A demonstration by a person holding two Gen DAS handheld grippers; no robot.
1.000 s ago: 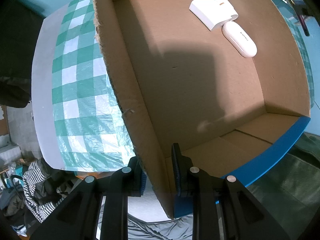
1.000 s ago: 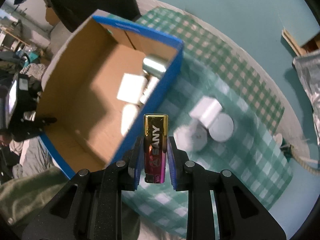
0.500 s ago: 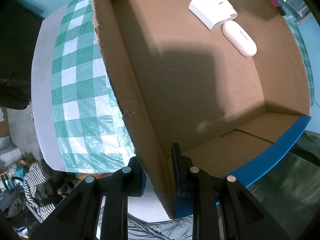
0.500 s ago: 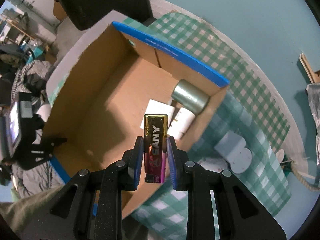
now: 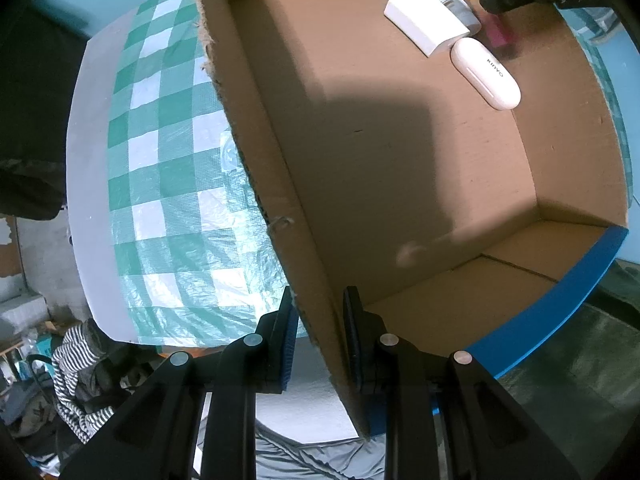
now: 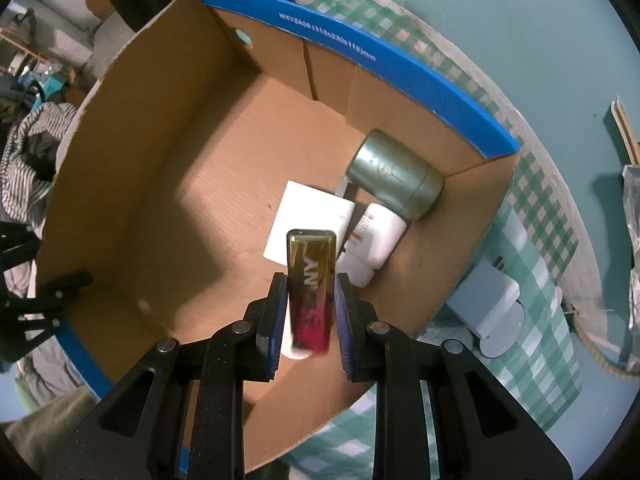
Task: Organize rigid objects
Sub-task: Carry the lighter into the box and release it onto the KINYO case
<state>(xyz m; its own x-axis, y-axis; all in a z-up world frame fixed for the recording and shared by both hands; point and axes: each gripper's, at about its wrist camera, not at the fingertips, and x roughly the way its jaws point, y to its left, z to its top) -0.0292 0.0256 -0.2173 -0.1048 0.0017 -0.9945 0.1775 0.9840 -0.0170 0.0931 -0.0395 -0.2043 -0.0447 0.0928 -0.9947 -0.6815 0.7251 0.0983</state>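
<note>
The big cardboard box (image 6: pixel 168 208) with blue edges sits on a green and white checked cloth (image 5: pixel 160 184). The left gripper (image 5: pixel 318 336) pinches one side wall of the box between its jaws. The right gripper (image 6: pixel 311 320) hangs over the open box, and its jaws squeeze a shiny gold and pink bar (image 6: pixel 311 284) with letters on it. The bar is above the box floor, not on it. Inside the box, in one corner, lie a green metal can (image 6: pixel 396 174), a flat white block (image 6: pixel 308 220) and a white tube (image 6: pixel 374 246). A white oval case (image 5: pixel 486 74) lies inside too, near the block. Outside the box, just beside its wall, a white plug (image 6: pixel 490 312) rests on the cloth.
</note>
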